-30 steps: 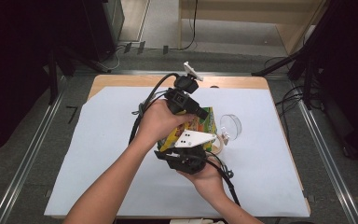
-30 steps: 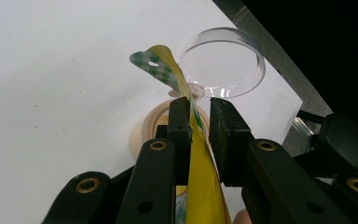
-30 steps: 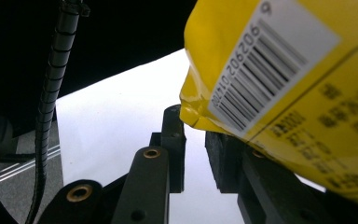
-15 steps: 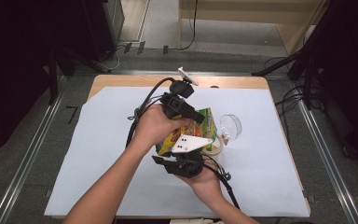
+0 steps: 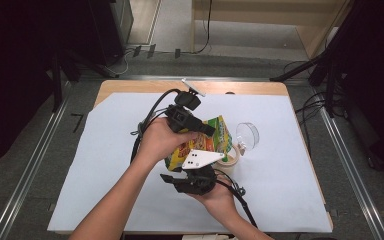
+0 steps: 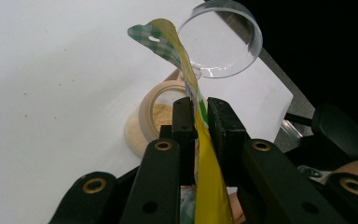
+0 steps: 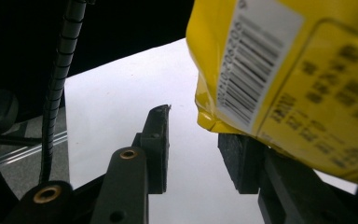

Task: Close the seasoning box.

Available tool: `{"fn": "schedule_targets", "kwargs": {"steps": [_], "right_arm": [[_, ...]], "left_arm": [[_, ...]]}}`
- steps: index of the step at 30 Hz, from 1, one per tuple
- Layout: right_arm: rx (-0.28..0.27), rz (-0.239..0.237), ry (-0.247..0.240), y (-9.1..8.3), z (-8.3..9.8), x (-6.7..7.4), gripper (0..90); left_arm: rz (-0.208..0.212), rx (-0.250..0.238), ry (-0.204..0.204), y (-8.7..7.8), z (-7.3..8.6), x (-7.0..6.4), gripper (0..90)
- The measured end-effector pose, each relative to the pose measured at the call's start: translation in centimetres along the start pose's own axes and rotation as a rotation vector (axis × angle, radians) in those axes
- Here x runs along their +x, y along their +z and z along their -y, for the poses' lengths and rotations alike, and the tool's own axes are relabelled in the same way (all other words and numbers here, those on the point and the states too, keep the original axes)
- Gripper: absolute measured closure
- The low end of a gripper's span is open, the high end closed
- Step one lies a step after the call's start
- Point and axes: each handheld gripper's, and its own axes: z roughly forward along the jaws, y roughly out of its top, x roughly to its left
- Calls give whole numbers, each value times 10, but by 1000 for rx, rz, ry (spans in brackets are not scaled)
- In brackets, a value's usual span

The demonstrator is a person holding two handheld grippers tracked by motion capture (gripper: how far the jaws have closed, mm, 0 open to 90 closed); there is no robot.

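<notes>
We hold the yellow pouch [image 6: 204, 154] over the counter [image 5: 105, 165] with our left gripper [image 6: 196, 109], fingers clenched on its edge. Our right gripper [image 7: 200, 149] has just been opening; its fingers stand apart, the pouch just above one of them, unpinched. Granules already lie in the small beige dish [image 6: 161, 119] beside the clear cup [image 6: 223, 39], so we judge the pouring done or nearly so; setting the pouch down remains.
</notes>
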Motion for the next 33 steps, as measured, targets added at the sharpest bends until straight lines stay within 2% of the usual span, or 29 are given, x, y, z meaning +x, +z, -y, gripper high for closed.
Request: {"fn": "schedule_targets", "kwargs": {"steps": [4,11,17,22,33], "right_arm": [[4,-2,1,0,2,-1,624],[23,14,-33,1,7,1,615],[26,5,-30,3,11,0,610],[28,3,-32,2,14,0,584],[49,8,-47,6,20,0,549]], "left_arm": [[3,-14,0,0,6,4,832],[26,-46,13,1,15,8,851],[48,-62,16,0,20,12,852],[50,-68,26,-1,25,14,853],[80,-99,11,-4,39,23,860]]}}
